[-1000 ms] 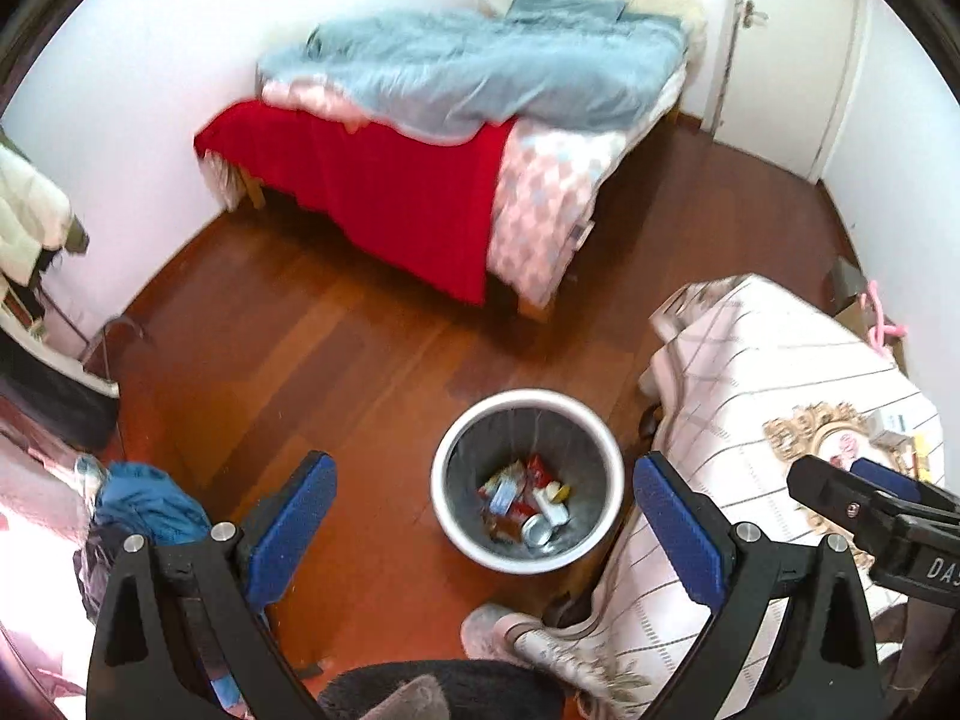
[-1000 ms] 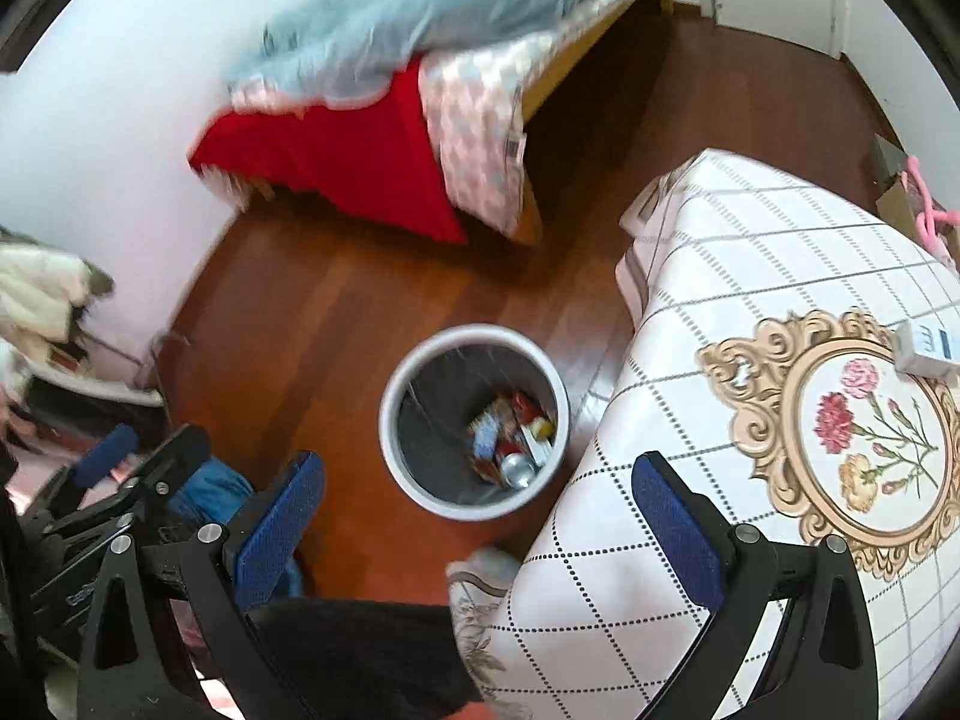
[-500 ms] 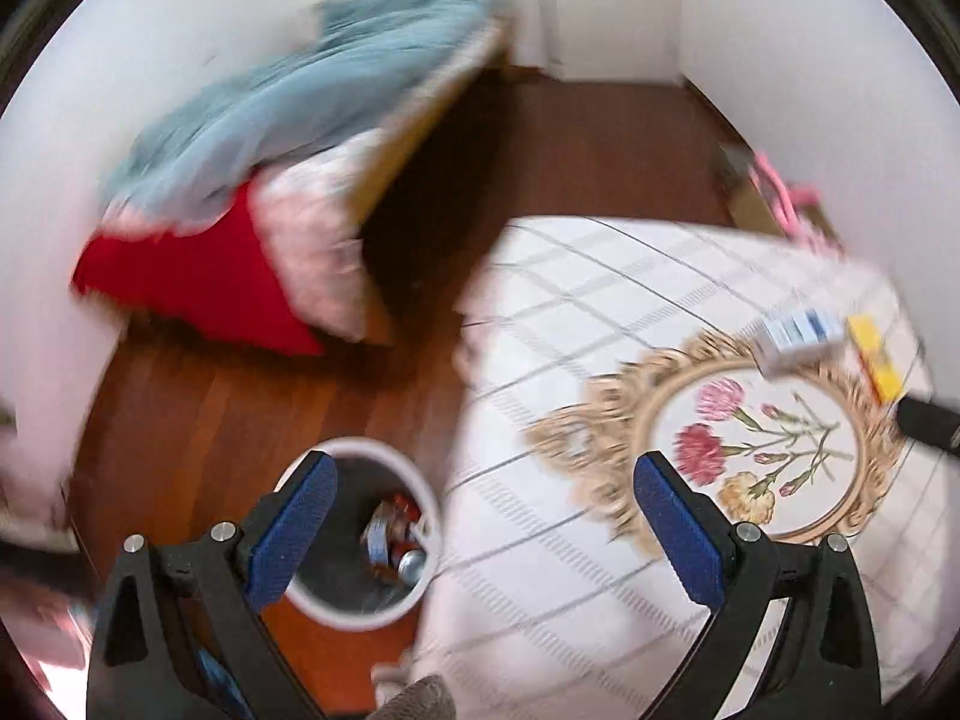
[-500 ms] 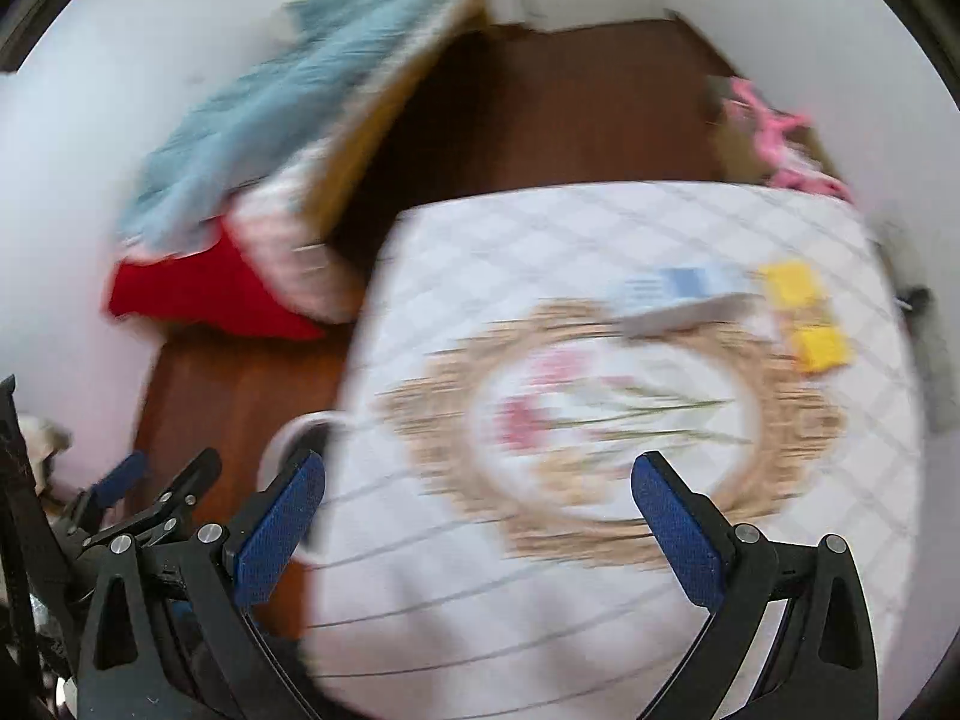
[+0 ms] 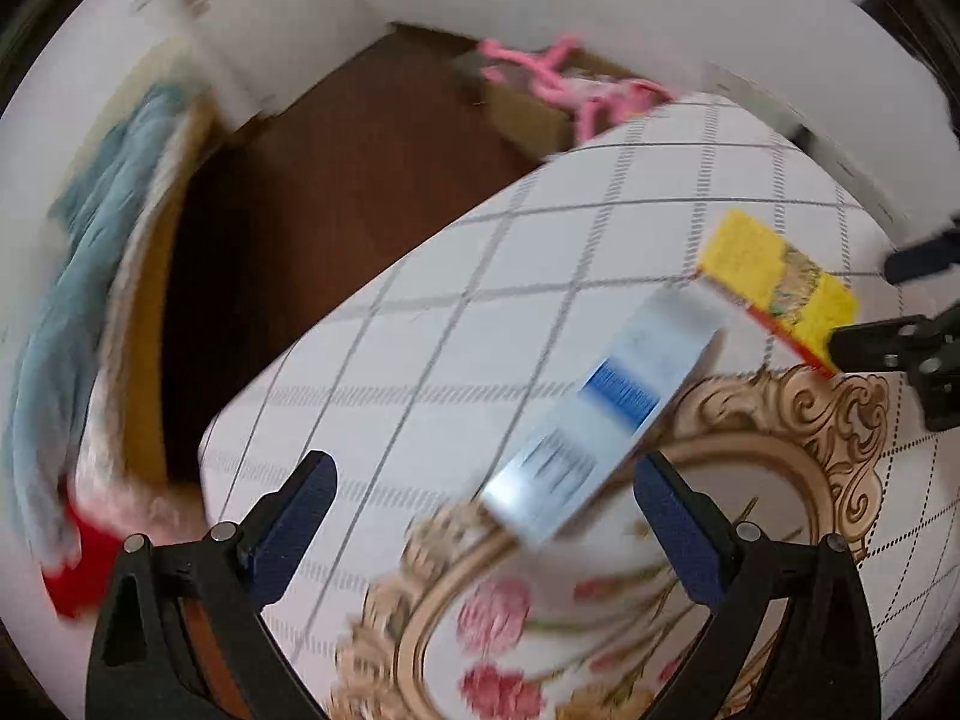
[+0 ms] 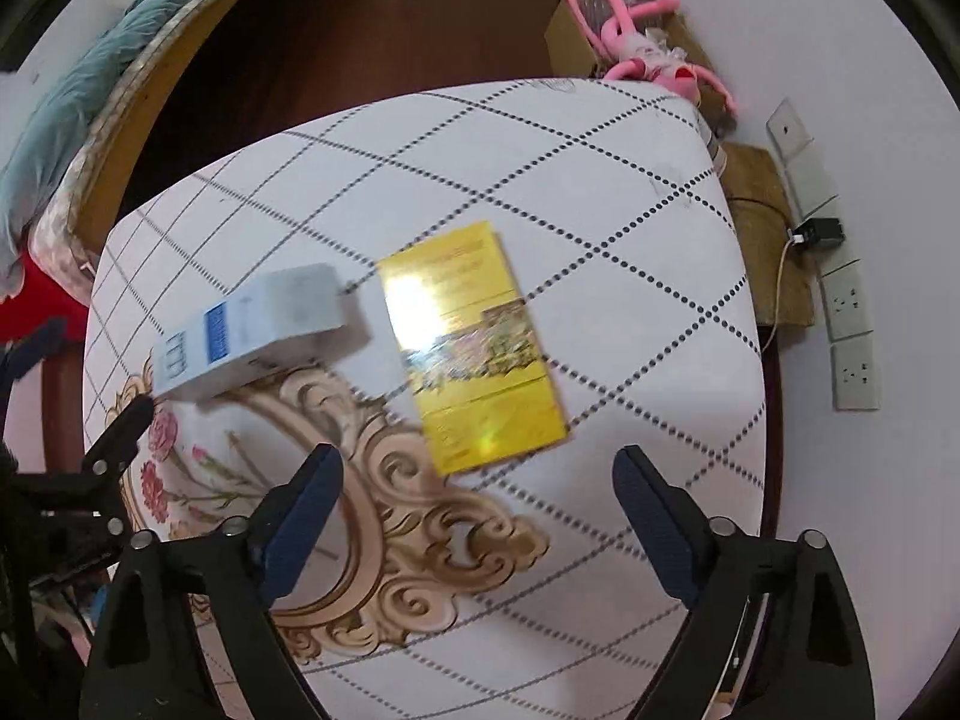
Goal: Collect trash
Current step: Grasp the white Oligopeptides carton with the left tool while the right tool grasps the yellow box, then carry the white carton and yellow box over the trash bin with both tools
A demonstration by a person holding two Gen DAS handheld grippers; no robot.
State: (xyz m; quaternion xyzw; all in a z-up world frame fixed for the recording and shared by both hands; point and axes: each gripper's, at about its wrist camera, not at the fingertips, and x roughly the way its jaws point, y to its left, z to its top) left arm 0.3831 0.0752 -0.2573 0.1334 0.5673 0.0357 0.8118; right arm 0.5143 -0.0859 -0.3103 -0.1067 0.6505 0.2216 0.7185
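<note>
A white box with a blue band lies on the white patterned tablecloth, just ahead of my open, empty left gripper. A flat yellow box lies beyond it to the right. In the right wrist view the yellow box lies just ahead of my open, empty right gripper, and the white box lies to its left on the tablecloth. The trash bin is out of view.
A bed with a blue blanket stands at the left across the dark wood floor. A cardboard box with a pink toy sits by the wall behind the table. Wall sockets are at the right.
Both grippers have swung from the bin on the floor up over the table. The bin has left both views and the two boxes now lie close ahead.
</note>
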